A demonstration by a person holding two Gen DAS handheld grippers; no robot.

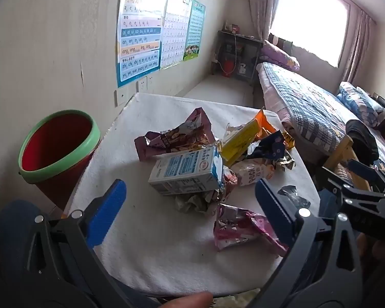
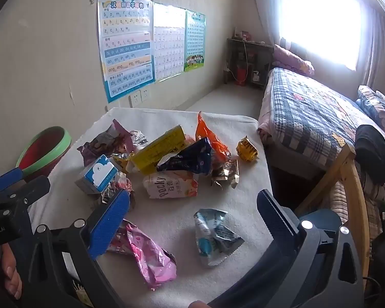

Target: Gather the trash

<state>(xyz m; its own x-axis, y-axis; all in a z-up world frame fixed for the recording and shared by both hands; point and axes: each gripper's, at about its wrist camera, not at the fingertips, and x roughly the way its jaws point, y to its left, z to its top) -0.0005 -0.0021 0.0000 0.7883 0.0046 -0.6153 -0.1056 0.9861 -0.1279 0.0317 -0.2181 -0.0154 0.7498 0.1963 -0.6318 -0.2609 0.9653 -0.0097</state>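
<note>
While lying flat, yellow box (image 2: 157, 154) points toward the bin (image 2: 45, 148).

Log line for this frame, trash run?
phase: pre-grasp | left gripper: open, empty | right gripper: open, empty | wrappers: on table | bin: left of table

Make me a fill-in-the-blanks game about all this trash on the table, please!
1. The red bin has a rim coloured ____.
2. The long yellow box leans on a wrapper coloured ____.
3. The left gripper and right gripper both have jaws that are ____.
4. The pink wrapper lies on the ____ cloth.

Answers: green, orange, open, white
</note>
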